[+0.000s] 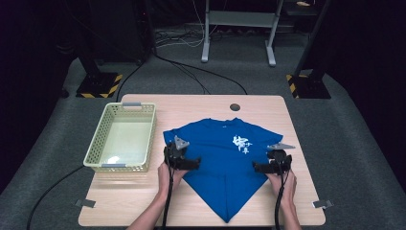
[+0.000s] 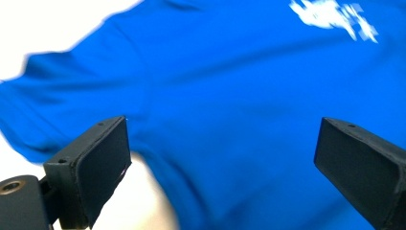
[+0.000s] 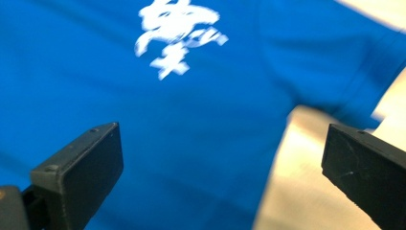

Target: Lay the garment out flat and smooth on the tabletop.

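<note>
White brush-style print (image 1: 241, 143) on the chest of the blue T-shirt (image 1: 215, 158), right of frame centre; characters too small and blurred to read. No other legible text.

one blue t-shirt (image 1: 225, 163) lies in the middle of the frame, with one white print (image 1: 241, 143) on its chest. one basket (image 1: 143, 143) of pale yellow plastic stands at the left of the frame. there are two grippers: the left gripper (image 1: 197, 164) at the lower left of the shirt and the right gripper (image 1: 254, 167) at the lower right. two hands hold them, one each. one table (image 1: 124, 201) carries all of it, and it has one dark round hole (image 1: 234, 107) near its upper edge.
</note>
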`<state>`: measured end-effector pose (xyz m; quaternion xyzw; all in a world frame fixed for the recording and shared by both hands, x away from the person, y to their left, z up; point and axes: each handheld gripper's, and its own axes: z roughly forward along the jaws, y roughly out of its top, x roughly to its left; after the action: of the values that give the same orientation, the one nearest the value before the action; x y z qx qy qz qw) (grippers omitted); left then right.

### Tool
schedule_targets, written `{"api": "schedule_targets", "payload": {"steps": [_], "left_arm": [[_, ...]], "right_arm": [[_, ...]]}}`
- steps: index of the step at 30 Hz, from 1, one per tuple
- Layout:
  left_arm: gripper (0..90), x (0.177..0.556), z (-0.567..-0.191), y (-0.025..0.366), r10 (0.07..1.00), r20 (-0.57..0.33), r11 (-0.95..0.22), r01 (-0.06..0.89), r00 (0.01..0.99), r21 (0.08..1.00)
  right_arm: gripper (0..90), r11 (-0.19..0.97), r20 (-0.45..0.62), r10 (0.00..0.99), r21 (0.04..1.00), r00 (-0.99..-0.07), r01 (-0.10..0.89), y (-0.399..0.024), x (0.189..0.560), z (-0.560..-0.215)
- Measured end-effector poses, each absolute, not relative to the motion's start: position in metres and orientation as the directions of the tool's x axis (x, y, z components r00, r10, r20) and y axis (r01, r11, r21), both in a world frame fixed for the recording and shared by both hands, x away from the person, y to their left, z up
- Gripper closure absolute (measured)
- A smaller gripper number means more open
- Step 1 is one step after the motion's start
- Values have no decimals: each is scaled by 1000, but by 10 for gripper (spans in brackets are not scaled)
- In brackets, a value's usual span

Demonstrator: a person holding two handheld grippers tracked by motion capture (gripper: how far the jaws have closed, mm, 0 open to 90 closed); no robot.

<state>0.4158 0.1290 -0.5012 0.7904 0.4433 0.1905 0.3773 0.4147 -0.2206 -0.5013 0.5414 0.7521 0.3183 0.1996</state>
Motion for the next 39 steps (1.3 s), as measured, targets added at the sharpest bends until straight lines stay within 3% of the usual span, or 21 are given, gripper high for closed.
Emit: {"api": "schedule_targets", "payload": {"steps": [13, 24, 27, 30, 39], "left_arm": [[38, 395, -528, 115, 831, 5, -375, 553, 556, 744], [46, 397, -529, 115, 822, 3, -393, 563, 570, 727], [45, 397, -529, 115, 822, 3, -393, 563, 570, 727], [46, 397, -529, 115, 821, 2, -393, 564, 570, 726], [47, 397, -529, 115, 821, 2, -393, 563, 571, 727]], "right_arm": [[18, 226, 66, 917, 726, -393, 649, -186, 365, -502], [151, 321, 33, 878, 700, -477, 638, -135, 355, -506], [227, 343, 20, 870, 692, -493, 635, -126, 354, -510], [316, 347, 4, 871, 703, -491, 621, -124, 352, -509], [434, 324, 17, 882, 704, -471, 633, -131, 354, -497]]}}
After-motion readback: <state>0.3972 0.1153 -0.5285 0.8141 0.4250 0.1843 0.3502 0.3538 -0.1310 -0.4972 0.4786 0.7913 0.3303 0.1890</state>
